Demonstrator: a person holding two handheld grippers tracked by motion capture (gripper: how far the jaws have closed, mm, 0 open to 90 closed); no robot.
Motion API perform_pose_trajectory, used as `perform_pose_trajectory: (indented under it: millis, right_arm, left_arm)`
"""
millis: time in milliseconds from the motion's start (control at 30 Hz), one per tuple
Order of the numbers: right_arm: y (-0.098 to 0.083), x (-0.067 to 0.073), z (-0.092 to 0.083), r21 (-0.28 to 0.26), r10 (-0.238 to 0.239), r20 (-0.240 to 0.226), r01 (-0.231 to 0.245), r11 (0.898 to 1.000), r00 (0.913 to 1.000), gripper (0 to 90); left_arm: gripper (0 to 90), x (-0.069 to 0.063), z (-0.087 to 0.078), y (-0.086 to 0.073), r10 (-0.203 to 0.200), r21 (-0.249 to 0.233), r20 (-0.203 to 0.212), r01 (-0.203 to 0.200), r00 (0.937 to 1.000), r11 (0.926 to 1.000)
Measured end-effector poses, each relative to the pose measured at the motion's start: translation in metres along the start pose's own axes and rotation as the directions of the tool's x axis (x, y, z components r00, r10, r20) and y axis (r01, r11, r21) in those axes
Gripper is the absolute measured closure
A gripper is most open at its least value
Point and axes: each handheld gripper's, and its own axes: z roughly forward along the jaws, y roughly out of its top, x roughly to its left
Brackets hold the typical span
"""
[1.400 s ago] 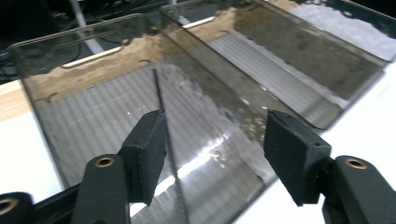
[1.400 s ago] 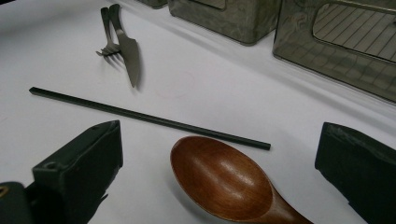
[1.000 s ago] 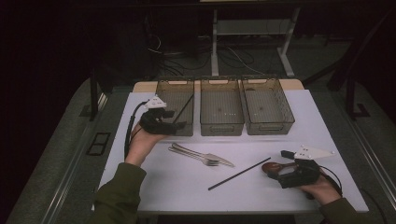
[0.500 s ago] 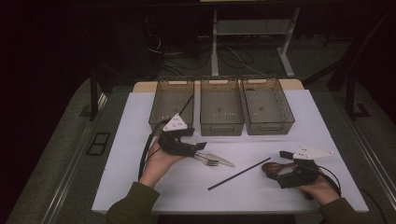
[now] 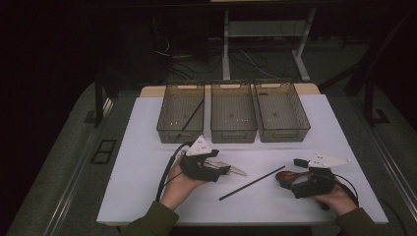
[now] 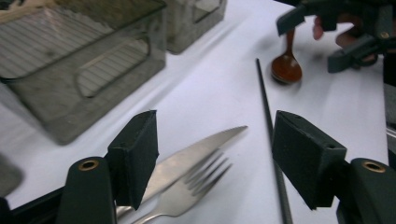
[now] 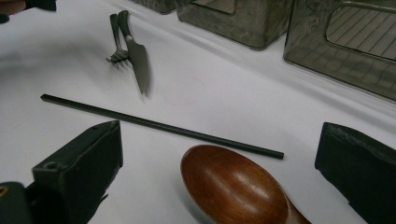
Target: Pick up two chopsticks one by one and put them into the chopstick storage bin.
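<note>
A: How far along is the sorting?

B: One chopstick [image 5: 189, 119] lies in the left bin [image 5: 181, 114]. Knife [image 6: 196, 150], fork [image 6: 194, 189], second chopstick [image 5: 255, 183] and wooden spoon [image 7: 236, 186] remain on the table [image 5: 147, 147].

A: And the grippers?

B: The left gripper [image 6: 215, 158] is spread over the knife and fork, its jaws just closing; the right gripper [image 7: 219, 177] is spread around the spoon, gripping nothing.

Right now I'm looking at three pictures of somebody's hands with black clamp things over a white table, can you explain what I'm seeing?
A person sits at a white table holding a hand tool in each hand: a two-jaw gripper with its own small camera. One picture looks down from above the table. The other two look out along each gripper's black jaws.

On the table lie a knife and a fork side by side, a thin black stick and a wooden spoon. Three see-through bins stand in a row at the far side; the left one has another black stick in it.

The left gripper hangs open over the knife and fork, its jaws just closing a little. The right gripper is open around the spoon. Neither grips anything yet.
</note>
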Motion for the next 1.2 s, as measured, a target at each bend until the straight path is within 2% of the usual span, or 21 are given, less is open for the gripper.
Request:
perform_pose_trajectory:
  millis: [133,267,367,533,700,867,1000,1200]
  right_arm:
    - [0.001,0.001,0.001,0.006,-0.005,0.002,0.005,1.000,1.0000,0.3]
    - [0.001,0.002,0.001,0.005,-0.004,0.005,0.004,1.000,1.0000,0.3]
    - [0.000,0.001,0.001,0.008,-0.005,0.004,0.005,1.000,1.0000,0.3]
    - [0.000,0.001,0.001,0.007,-0.005,0.004,0.005,1.000,1.0000,0.3]
    - [0.000,0.001,0.001,0.007,-0.003,0.004,0.002,1.000,1.0000,0.3]
    - [0.000,0.001,0.002,0.007,-0.001,0.005,0.001,1.000,1.0000,0.3]
    - [0.000,0.001,0.002,0.007,-0.001,0.006,0.001,1.000,1.0000,0.3]
    - [0.000,0.001,0.002,0.007,-0.001,0.006,0.001,1.000,1.0000,0.3]
  left_arm:
    - [31.9,-0.008,0.004,-0.006,0.003,0.009,0.021,-0.003,0.9998,1.0000]
    - [36.0,-0.016,0.008,-0.011,-0.014,0.000,0.053,0.014,0.9985,0.9999]
    - [39.8,-0.023,0.012,-0.013,0.004,0.003,0.060,-0.004,0.9982,1.0000]
    - [49.1,-0.032,0.022,-0.017,0.016,0.034,0.098,-0.020,0.9951,0.9992]
    - [59.9,-0.035,0.032,-0.020,0.016,0.067,0.131,-0.025,0.9913,0.9974]
    - [68.3,-0.035,0.035,-0.022,0.011,0.080,0.140,-0.022,0.9901,0.9966]
    - [72.3,-0.032,0.041,-0.026,-0.036,0.086,0.173,0.021,0.9842,0.9960]
    - [76.6,-0.033,0.048,-0.029,-0.036,0.120,0.166,0.016,0.9856,0.9927]
